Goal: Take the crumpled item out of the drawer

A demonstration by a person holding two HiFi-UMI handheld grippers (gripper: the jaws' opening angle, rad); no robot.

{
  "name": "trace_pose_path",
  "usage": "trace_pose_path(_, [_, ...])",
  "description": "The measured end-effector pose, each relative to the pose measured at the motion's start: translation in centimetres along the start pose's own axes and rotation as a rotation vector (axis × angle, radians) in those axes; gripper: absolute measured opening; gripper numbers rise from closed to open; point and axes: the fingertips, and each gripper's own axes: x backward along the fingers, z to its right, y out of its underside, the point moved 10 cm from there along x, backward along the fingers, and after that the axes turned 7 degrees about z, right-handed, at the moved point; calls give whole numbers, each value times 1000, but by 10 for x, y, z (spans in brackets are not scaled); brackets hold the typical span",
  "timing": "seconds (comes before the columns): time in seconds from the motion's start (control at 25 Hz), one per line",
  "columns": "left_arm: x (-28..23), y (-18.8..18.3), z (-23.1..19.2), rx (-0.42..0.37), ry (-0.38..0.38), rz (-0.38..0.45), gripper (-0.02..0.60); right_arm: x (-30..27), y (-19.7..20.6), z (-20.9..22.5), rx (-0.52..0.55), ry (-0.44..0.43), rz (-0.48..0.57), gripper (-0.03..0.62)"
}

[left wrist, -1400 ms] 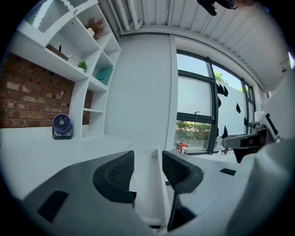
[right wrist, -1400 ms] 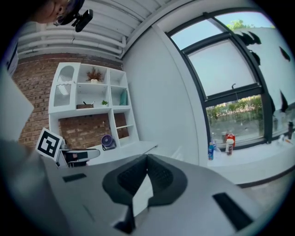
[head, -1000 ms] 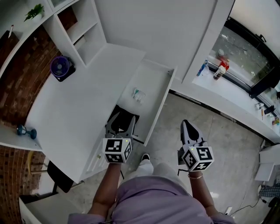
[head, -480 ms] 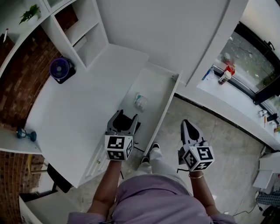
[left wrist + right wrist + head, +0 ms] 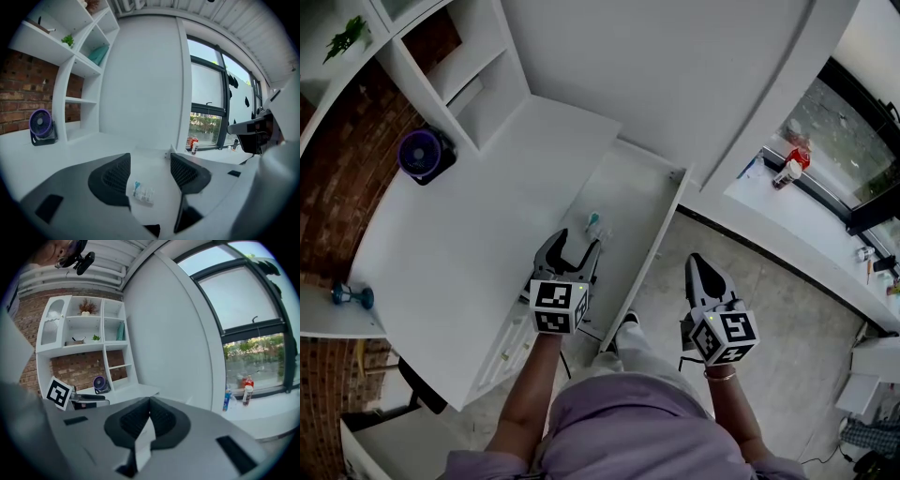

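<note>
The white drawer (image 5: 649,214) stands pulled out from the desk. On its floor lies the crumpled item (image 5: 594,223), a small clear wrapper with a blue-green end, also in the left gripper view (image 5: 143,193). My left gripper (image 5: 577,244) hovers over the drawer's near end, just short of the item. Its jaws are opening, and the item lies ahead of and below the gap (image 5: 152,176), untouched. My right gripper (image 5: 700,269) hangs over the floor to the right of the drawer, shut with nothing in it (image 5: 149,414).
A white desk (image 5: 459,244) runs left of the drawer, with a purple fan (image 5: 420,153) and open shelves (image 5: 464,66) at its back. Bottles (image 5: 791,166) stand on the window sill at right. A person's shoe (image 5: 627,322) is beside the drawer front.
My left gripper has moved forward over the drawer toward the crumpled item, and its jaws have spread wider. The right gripper has stayed in place.
</note>
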Motion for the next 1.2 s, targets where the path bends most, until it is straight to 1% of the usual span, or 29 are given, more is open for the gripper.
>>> trace_pose_path(0.12, [-15,5,-1,11,7,-22,258,-6,0,8,-11,8,-14,3])
trace_pose_path(0.48, [-62,36,2,16,37,-137,265,-19,6,24,-32,25,-48,4])
trace_pose_path(0.8, [-102,69,-1,-22,46,-271,272,-23,7,40,-36,52,-58,3])
trace_pose_path(0.92, [-114,86,-3,-38,51,-334,279,-23,9,45,-41,65,-66,3])
trace_pose_path(1.08, [-126,109,-10,-76,55,-414,288,-28,12,45,-44,64,-81,4])
trace_pose_path(1.2, [-131,122,-14,-81,53,-462,299,-30,14,46,-44,63,-92,4])
